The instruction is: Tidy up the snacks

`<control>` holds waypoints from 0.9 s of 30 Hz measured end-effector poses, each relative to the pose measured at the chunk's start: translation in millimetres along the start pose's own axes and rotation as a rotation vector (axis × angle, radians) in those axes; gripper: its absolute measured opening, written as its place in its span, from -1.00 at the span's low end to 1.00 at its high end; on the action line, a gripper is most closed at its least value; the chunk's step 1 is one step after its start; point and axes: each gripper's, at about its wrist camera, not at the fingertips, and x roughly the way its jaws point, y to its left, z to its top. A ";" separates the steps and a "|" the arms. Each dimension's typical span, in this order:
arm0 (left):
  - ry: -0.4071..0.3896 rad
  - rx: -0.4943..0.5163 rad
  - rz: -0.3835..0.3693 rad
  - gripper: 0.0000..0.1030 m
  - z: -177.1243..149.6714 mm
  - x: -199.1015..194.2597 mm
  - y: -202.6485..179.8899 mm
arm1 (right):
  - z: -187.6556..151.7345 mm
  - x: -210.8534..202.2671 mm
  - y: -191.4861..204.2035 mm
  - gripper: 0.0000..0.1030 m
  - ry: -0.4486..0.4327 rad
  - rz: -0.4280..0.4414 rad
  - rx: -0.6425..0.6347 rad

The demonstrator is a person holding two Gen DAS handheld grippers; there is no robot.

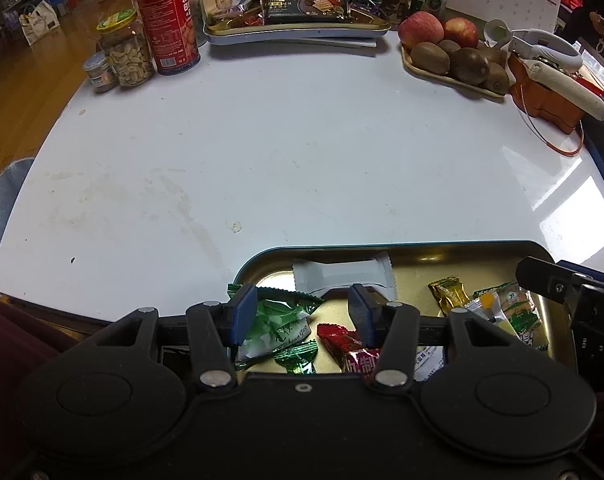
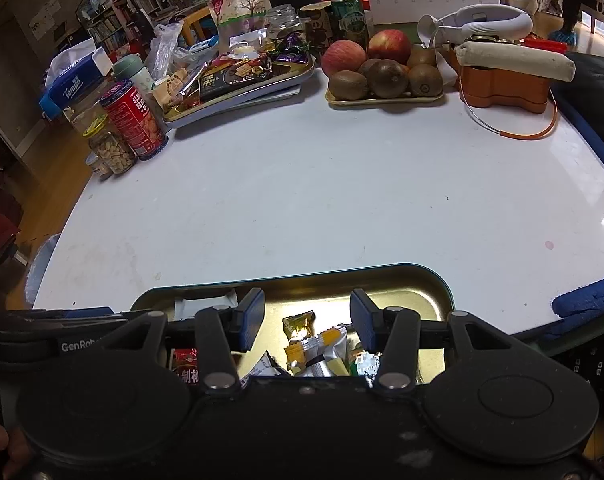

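Note:
A gold metal tray (image 1: 417, 254) sits at the near edge of the white table and holds several wrapped snacks: a white packet (image 1: 341, 276), a green packet (image 1: 278, 320), a red candy (image 1: 337, 338) and a gold candy (image 1: 447, 294). My left gripper (image 1: 302, 312) is open and empty above the tray's left part. My right gripper (image 2: 305, 320) is open and empty above the same tray (image 2: 421, 280), over the gold candy (image 2: 300, 324) and an orange-and-silver packet (image 2: 325, 346).
A second tray of snacks (image 1: 298, 30) stands at the far side. A red can (image 1: 168, 24) and a peanut jar (image 1: 126, 50) stand far left. A fruit tray with apples and kiwis (image 1: 453, 50) and an orange box (image 1: 549, 96) stand far right.

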 end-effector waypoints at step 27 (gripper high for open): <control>-0.001 -0.001 0.010 0.09 2.6 -0.6 -0.4 | 0.7 -0.9 -0.1 -0.03 0.001 0.007 0.000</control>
